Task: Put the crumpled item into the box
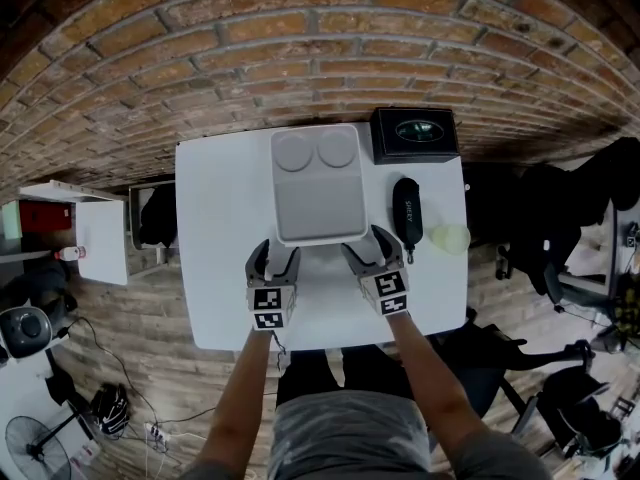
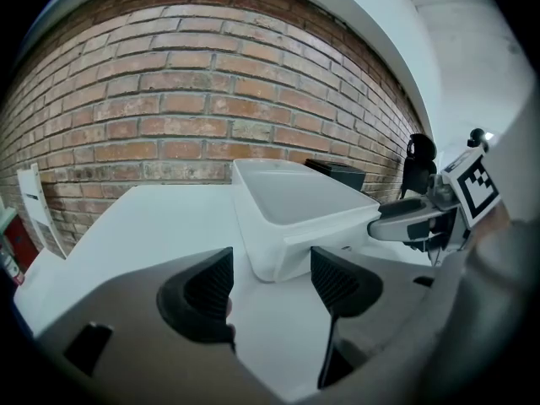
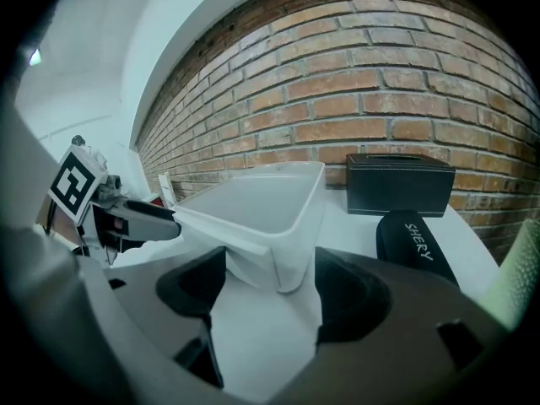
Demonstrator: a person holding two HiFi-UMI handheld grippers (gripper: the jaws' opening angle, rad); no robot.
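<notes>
Head view: a white table [image 1: 215,218] stands against a brick wall [image 1: 300,38] over a wood-plank floor [image 1: 150,298]. The left gripper [image 1: 272,258] and right gripper [image 1: 372,251] sit at the two near corners of the white box [image 1: 315,236]. Ahead and right of the right gripper lies a black case [image 1: 406,208] lettered "SHERY". The crumpled item [image 1: 451,237] — pale yellow-green — lies just right of that case, outside the box. Farther ahead, by the wall, stands a black box [image 1: 414,134].

Left gripper view: the jaws stand well apart and hold nothing, with the white box's near corner just ahead of the gap.

Right gripper view: the jaws are likewise wide and empty — the box corner sits just ahead between them. "SHERY" reads clearly on the case to the right.
</notes>
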